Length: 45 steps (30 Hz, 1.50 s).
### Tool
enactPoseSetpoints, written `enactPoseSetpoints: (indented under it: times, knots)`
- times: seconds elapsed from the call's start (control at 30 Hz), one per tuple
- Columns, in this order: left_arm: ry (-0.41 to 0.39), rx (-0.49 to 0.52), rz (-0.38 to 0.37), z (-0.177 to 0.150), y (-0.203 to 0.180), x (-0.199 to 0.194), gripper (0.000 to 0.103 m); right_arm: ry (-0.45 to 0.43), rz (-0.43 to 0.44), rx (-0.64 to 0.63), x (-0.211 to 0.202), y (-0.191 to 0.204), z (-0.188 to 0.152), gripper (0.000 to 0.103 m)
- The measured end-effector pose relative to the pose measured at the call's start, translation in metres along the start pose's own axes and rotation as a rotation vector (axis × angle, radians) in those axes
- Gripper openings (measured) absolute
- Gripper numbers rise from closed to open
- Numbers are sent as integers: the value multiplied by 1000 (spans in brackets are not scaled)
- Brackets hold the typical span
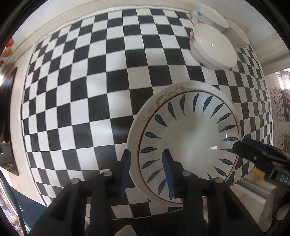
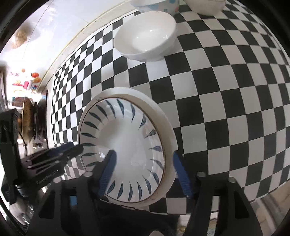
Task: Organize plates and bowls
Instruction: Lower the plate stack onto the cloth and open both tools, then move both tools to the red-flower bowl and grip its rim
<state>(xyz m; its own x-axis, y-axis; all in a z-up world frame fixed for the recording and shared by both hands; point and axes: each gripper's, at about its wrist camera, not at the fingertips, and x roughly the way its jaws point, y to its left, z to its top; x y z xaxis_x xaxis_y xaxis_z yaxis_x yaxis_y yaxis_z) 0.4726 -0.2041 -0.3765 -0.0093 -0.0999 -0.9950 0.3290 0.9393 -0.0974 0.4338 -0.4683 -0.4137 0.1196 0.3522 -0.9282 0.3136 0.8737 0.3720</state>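
A shallow dish with blue leaf marks [image 1: 190,130] [image 2: 126,141] lies nested in a larger cream plate with a flowered rim [image 1: 141,118] [image 2: 163,116] on the black-and-white checked tablecloth [image 1: 90,90]. My left gripper [image 1: 146,170] [image 2: 76,147] straddles the stack's rim on one side, one finger outside and one over the dish, with a gap showing at the pads. On the opposite side my right gripper [image 2: 145,172] [image 1: 242,144] straddles the rim with its jaws wide, both pads clear of the stack.
Three bowls stand together at the far side of the cloth: a plain white bowl [image 2: 146,34], a flowered bowl [image 1: 213,47] and a dotted bowl [image 1: 208,16]. The table's near edge [image 1: 126,216] runs just below the stack. Cluttered kitchen things [image 2: 27,118] lie off the left end.
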Motion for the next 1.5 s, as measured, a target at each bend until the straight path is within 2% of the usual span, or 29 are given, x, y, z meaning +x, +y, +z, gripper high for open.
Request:
enactPoseSetpoints:
  times: [0.03,0.07,0.13,0.3,0.37,0.5,0.8,1.17,1.37,1.5]
  knots:
    - [-11,4,6,-2,-1,-4,56,-2,-21,-16,-2,4,-3,90]
    - [-24,8,12,-4,-2,-9,72,-8,-33,-26,-4,6,-5,91]
    - [-50,11,28,-7,-4,-18,81,-25,-90,-64,-12,17,-13,91]
    - [-93,17,33,-7,-5,-49,82,-75,-156,-98,-40,38,-30,92]
    - [-110,17,33,-13,-5,-64,88,-98,-168,-101,-55,46,-36,92]
    - [-141,-1,33,-24,-7,-91,88,-172,-214,-108,-96,63,-51,92]
    - [-187,-62,18,-55,-13,-141,88,-271,-235,-129,-169,87,-85,92]
    - [-225,-86,5,-73,-12,-167,88,-273,-250,-166,-185,99,-98,92]
    - [-254,-42,-24,-60,-10,-168,88,-306,-189,-114,-188,96,-85,92]
    - [-320,6,-27,-21,-13,-162,88,-365,-165,-34,-195,82,-52,92]
